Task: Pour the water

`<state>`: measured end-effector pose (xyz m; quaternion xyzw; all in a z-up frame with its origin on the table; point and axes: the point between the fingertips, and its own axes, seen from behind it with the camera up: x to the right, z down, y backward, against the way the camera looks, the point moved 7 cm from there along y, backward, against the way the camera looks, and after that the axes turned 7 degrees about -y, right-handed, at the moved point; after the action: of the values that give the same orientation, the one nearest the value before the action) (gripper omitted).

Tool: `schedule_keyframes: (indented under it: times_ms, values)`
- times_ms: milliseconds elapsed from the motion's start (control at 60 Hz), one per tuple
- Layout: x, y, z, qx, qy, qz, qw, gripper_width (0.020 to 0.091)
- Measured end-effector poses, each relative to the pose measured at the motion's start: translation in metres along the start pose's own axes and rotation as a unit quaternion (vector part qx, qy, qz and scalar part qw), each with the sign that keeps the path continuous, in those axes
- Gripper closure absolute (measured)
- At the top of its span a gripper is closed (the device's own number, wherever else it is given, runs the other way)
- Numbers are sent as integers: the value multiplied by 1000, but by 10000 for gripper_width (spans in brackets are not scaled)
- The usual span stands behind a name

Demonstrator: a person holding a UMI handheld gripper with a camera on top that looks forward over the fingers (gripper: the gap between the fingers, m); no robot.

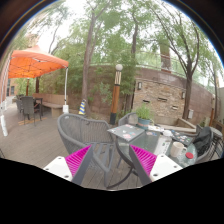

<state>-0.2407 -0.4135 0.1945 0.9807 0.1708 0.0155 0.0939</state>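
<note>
The hand-held gripper (112,160) stood wide open at the lower middle, holding nothing. Behind its fingers were a chair (85,135) and a small counter (130,132). An orange umbrella (35,63) filled the upper left.

The gripper (111,160) points across an outdoor patio, its magenta pads (78,158) spread apart with nothing between them. Just ahead stands a grey wicker chair (85,132) beside a small table (128,131). Beyond the chair, an orange umbrella (37,63) shades further seating. A stone wall (160,95) and trees (95,40) stand behind.
</note>
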Motion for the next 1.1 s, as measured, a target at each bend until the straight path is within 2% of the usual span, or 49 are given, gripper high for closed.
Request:
schedule_keyframes:
  times_ms: [183,517,817,1100]
  values:
    - [0,-2,2,-11,-31,-13,999,268]
    - [32,1,1,-15,-38,5,999,266]
    - [150,-34,42,35,-43,85,995,276]
    - [214,-104,65,39,-23,120,992,277]
